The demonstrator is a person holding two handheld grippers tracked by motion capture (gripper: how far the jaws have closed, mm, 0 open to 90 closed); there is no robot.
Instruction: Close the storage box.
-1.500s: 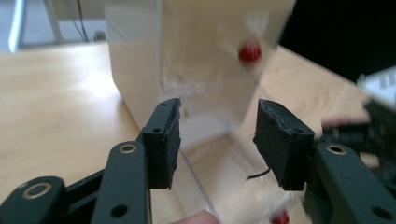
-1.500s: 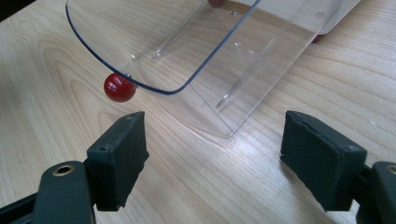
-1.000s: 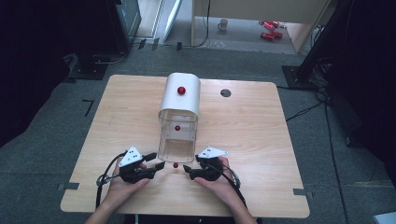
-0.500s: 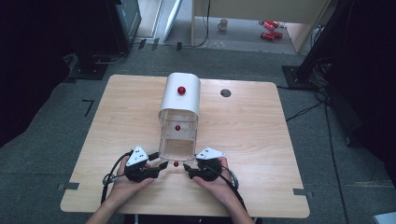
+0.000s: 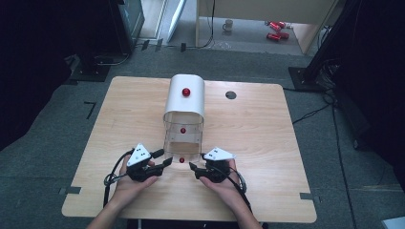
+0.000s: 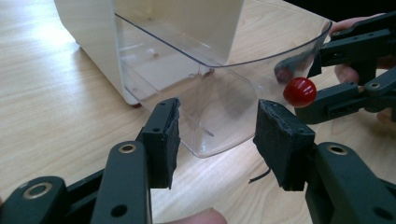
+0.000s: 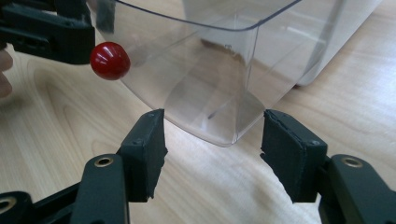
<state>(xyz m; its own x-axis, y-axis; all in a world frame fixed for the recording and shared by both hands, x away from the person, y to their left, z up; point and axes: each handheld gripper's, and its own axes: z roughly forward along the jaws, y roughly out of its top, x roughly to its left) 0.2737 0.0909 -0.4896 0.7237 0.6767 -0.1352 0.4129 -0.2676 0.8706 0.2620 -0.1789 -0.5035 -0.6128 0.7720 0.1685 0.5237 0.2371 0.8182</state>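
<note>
1. Work piece: clear drawer (image 5: 183,138), pulled out of the white housing (image 5: 184,98) on the wooden table (image 5: 286,157). Long axis runs 12 to 6 o'clock in the high view, open end at 6 o'clock.
2. Pull point: red knob (image 5: 181,160) on the drawer's front wall, at the 6 o'clock end, midway between the two grippers.
3. Left gripper (image 5: 163,158): sits at 8 o'clock of the knob and aims at the drawer's front left corner. Jaws parted, just been closing, gripping nothing. In the left gripper view (image 6: 219,144) the rounded corner of the drawer (image 6: 210,116) lies between the pads without visible contact.
4. Right gripper (image 5: 196,162): sits at 4 o'clock of the knob and aims at the front right corner. Jaws parted, just been closing, gripping nothing. In the right gripper view (image 7: 212,149) the corner of the drawer (image 7: 224,70) stands between the pads, clear of both.
5. Knob bearing: at 2 o'clock from the left jaws (image 6: 300,91), at 10 o'clock from the right jaws (image 7: 110,60).
6. Nearer hand: neither, judged from the high view; about equal reach to the knob.
7. Likely next move: close on both corners, then slide the drawer along the 12–6 axis; keep both hands level to avoid skewing it.
</note>
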